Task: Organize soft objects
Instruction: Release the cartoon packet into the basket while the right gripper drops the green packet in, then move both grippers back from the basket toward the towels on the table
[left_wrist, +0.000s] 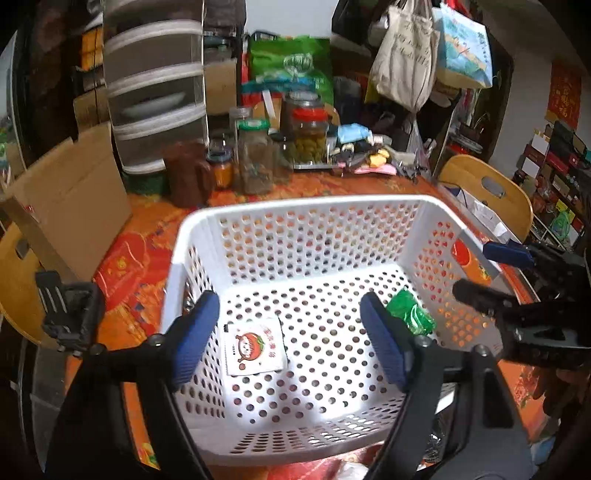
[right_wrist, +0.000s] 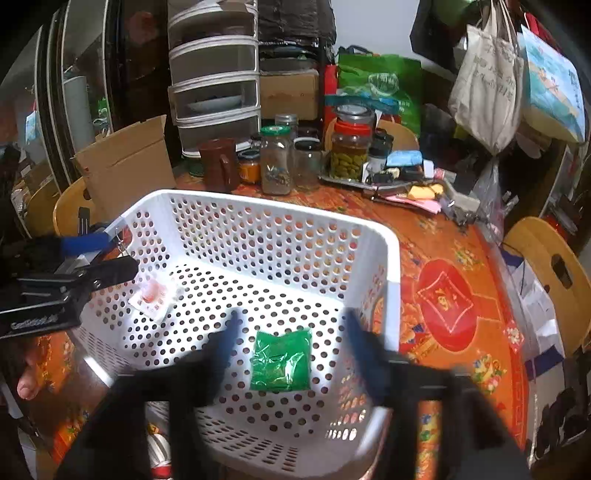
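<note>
A white perforated plastic basket (left_wrist: 306, 221) stands on the orange patterned tablecloth (right_wrist: 447, 258); behind it a cluster of glass jars (right_wrist: 275, 162) lines the table's far edge; the left gripper (left_wrist: 291, 339) hangs over the basket with its blue-padded jaws wide apart, the flat white sachet printed with a red tomato face (left_wrist: 255, 345) on the floor between them; the right gripper (right_wrist: 291, 354) (blurred) is likewise spread, the crinkled green plastic packet (right_wrist: 281, 360) lying between its jaws, untouched.

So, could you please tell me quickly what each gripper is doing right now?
Left gripper: open, holding nothing.
Right gripper: open, holding nothing.
</note>
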